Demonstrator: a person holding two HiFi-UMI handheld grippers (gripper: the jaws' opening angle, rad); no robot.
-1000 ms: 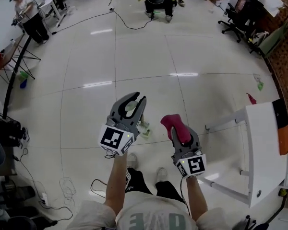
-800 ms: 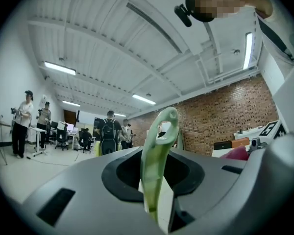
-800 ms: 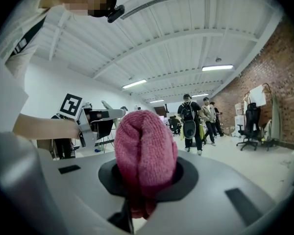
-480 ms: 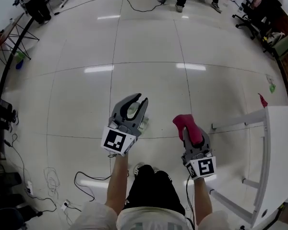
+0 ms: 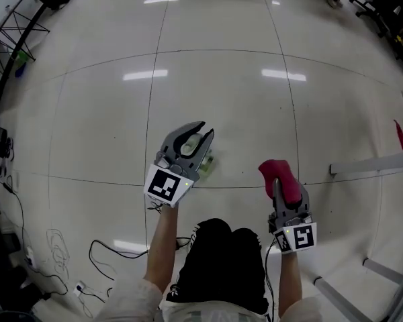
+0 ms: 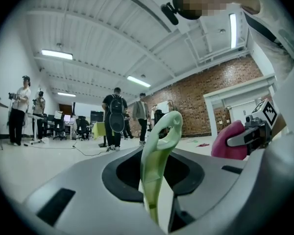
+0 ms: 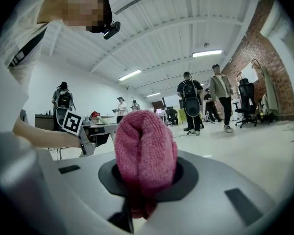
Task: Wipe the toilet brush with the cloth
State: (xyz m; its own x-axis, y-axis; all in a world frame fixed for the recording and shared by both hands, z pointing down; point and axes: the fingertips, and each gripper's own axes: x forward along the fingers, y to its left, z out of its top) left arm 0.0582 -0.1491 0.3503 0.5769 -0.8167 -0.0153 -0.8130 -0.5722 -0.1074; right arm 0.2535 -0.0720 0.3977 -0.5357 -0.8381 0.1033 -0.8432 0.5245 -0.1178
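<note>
Pre-wipe: left tongs [image 5: 203,133] are clamping pale-green plastic toilet brush [image 6: 159,151], right tongs [image 5: 280,181] pinching pink terry cloth [image 7: 144,153]; cloth needs moving 9 o'clock onto brush.

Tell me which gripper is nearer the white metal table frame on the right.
Right. The right gripper, shut on a fluffy pink cloth, is just left of the white metal table frame; the left gripper, holding the pale green plastic toilet brush, is farther left.
</note>
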